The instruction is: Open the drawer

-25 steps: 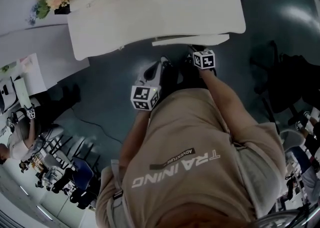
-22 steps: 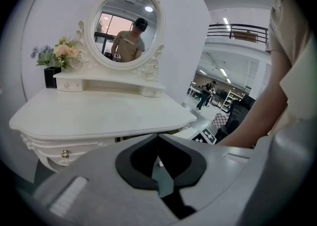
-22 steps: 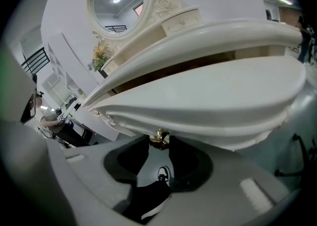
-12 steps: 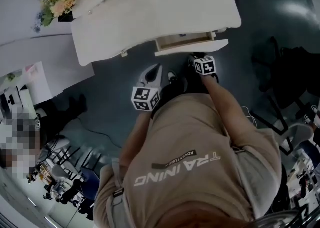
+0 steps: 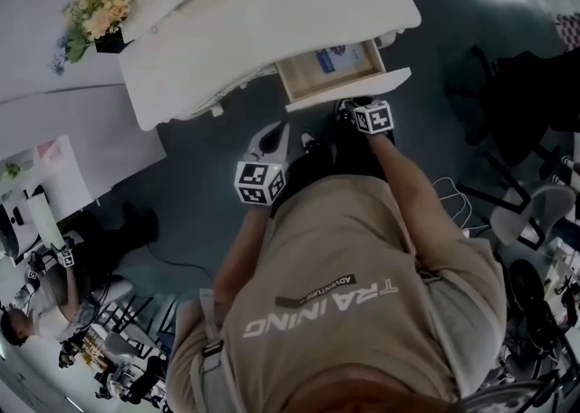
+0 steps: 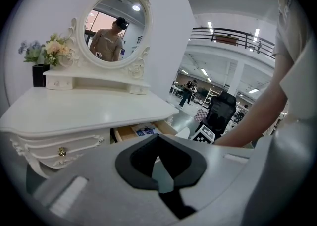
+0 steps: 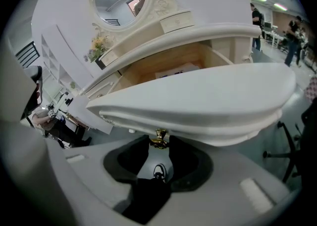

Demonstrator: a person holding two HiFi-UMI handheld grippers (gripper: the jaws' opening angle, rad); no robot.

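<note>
The white dressing table has its right drawer pulled well out, with a blue and white card lying inside. My right gripper is at the middle of the drawer front. In the right gripper view the right gripper is shut on the drawer's brass knob, under the curved white front. My left gripper hangs over the floor left of the drawer, apart from the table. In its own view the left gripper is shut with nothing in it, and the open drawer shows beyond.
An oval mirror and a vase of flowers stand on the table. A second brass knob marks the left drawer. A white desk is at left and a black chair at right. A white cable lies on the floor.
The drawer has slid out from almost closed to well open, showing its inside. My right gripper came back toward me with the knob. The left gripper drifted a little.
</note>
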